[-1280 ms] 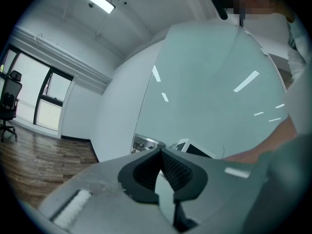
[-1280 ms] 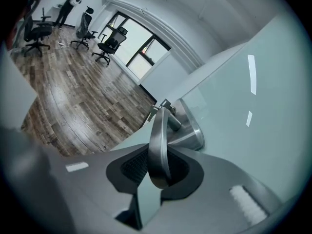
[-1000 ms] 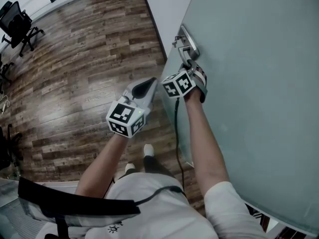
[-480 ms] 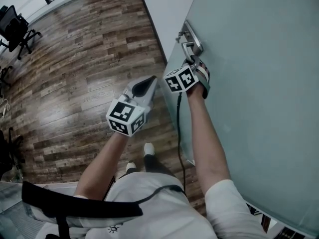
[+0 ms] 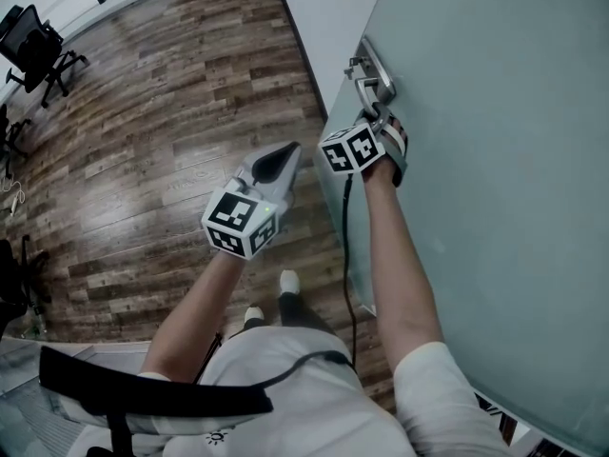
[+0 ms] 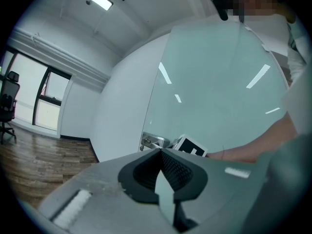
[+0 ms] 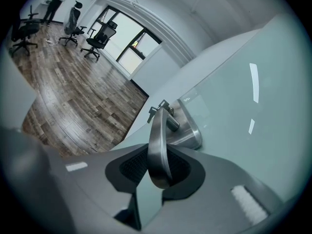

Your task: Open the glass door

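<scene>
Right gripper view has the door handle standing between the jaws of my right hand-held gripper. They have just been easing apart, so the lever sits loosely in the gap rather than pinched. The risk I see is that if I pull now, the smooth metal lever could slide out and the glass door, at my right with its edge by the white wall, would not swing. My right arm reaches forward, tool tipped down at the handle. My left hand-held gripper hangs level over the wood floor, clenched on nothing.
</scene>
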`<state>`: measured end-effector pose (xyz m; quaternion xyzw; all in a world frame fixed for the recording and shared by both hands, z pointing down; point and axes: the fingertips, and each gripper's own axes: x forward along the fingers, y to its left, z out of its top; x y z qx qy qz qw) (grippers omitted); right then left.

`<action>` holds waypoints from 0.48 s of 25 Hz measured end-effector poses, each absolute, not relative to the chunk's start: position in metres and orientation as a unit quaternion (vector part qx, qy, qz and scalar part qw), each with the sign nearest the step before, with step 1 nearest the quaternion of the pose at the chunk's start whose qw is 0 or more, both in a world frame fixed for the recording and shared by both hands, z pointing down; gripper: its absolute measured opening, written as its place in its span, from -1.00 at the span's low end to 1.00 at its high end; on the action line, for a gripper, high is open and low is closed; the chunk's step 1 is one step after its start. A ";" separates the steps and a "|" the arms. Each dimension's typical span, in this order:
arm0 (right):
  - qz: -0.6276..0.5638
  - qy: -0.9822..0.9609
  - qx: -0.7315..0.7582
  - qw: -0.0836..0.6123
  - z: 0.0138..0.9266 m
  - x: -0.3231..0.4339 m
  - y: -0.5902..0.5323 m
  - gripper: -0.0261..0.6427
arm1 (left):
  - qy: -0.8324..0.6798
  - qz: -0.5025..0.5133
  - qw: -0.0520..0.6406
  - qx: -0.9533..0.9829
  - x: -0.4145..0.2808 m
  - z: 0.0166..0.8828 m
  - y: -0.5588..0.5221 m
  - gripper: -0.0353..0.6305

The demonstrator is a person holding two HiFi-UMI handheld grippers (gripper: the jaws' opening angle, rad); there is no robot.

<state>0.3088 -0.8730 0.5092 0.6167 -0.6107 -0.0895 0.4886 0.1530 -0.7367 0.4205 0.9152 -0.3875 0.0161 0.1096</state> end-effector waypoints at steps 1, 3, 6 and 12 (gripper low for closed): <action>-0.091 -0.612 0.615 0.489 0.511 0.309 -0.875 -0.65 | -0.389 0.016 0.109 0.915 0.151 0.421 -0.738 -0.89; -0.098 -0.615 0.609 0.490 0.512 0.307 -0.875 -0.41 | -0.393 0.017 0.107 0.913 0.145 0.421 -0.737 -0.89; -0.115 -0.618 0.614 0.478 0.498 0.296 -0.852 -0.37 | -0.397 0.018 0.103 0.912 0.130 0.416 -0.720 -0.89; -0.133 -0.638 0.647 0.395 0.450 0.276 -0.801 -0.46 | -0.397 0.013 0.092 0.913 0.111 0.399 -0.687 -0.89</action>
